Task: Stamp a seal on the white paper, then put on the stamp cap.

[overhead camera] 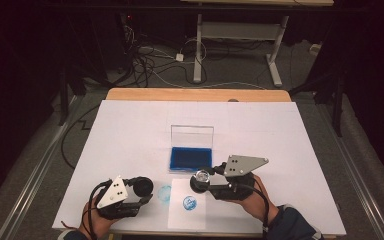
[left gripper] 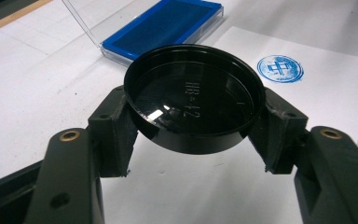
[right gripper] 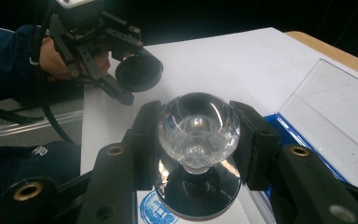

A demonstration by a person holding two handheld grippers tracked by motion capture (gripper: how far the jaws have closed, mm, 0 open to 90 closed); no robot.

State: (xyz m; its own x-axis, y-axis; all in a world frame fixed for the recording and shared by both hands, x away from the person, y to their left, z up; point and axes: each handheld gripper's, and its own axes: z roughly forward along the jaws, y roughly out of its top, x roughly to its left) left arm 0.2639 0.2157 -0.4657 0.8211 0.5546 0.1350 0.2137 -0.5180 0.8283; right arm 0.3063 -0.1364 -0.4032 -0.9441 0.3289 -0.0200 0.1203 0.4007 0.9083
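Stamp [right gripper: 196, 140]: round seal stamp with clear faceted knob and shiny black base, clamped by its knob between the right gripper [right gripper: 198, 135] jaws, held just above the paper sheet [overhead camera: 187, 219]
Stamp cap [left gripper: 195, 95]: black round cap, open side up, pinched between the left gripper [left gripper: 193, 126] jaws, held over the white table cover [overhead camera: 130, 135]
Blue print [left gripper: 279, 68]: round seal mark on the sheet, ahead and right of the left jaws; partly under the stamp base in the right gripper view
Second print [overhead camera: 164, 193]: faint blue circle on the cover, just beside the cap
Ink pad [overhead camera: 190, 158]: blue, in clear case with lid up, just beyond both grippers
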